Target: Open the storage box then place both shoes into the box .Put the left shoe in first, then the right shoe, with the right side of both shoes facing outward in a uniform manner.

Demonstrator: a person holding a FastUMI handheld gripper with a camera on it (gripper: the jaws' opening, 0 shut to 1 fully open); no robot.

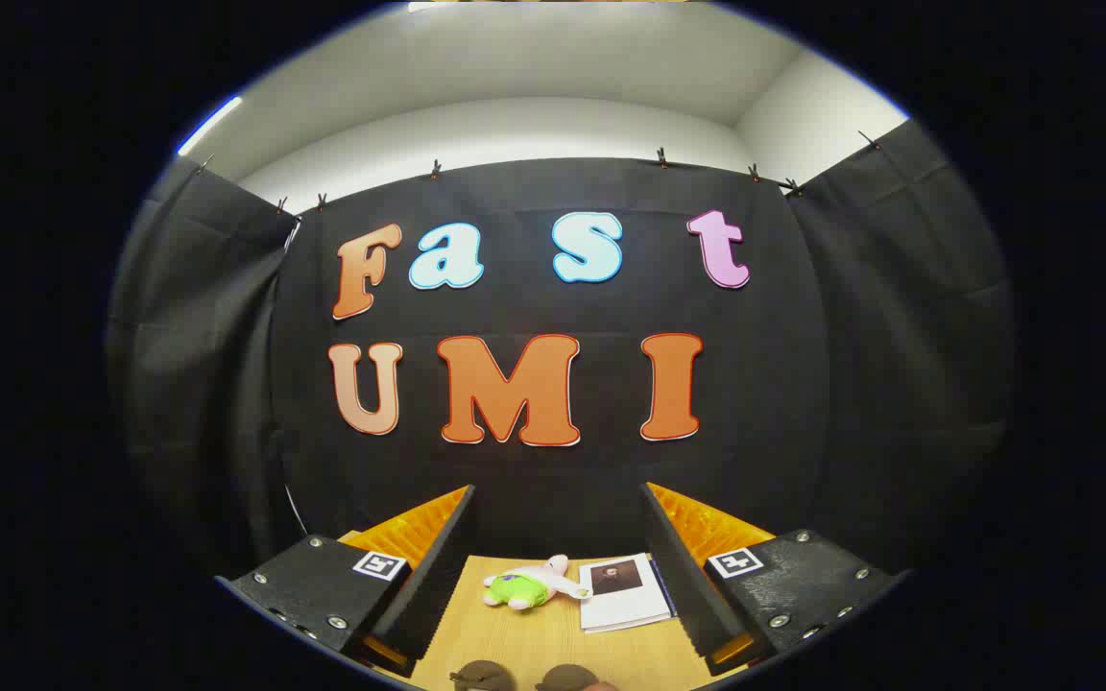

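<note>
Both of my fingers stand wide apart with nothing between them, released and clear of everything; the gripper is raised and aimed mostly at the black cloth wall of the booth, which hangs from clips along its top edge, with a pale ceiling above it. Between my fingers and a little ahead of them I look down on a wooden table. On it, just ahead and between the fingers, a small plush toy lies on its side, pale with a bright green middle. Just beside it, touching or nearly touching its outstretched limb, lies a thin white booklet with a small dark picture on its cover, its far corner close to my right finger. Nearest to me, below the toy and the booklet, two dark rounded tops peek up side by side; they may be the shoes, but too little of them shows for me to tell. Each finger carries a square black-and-white marker on its upper face.
</note>
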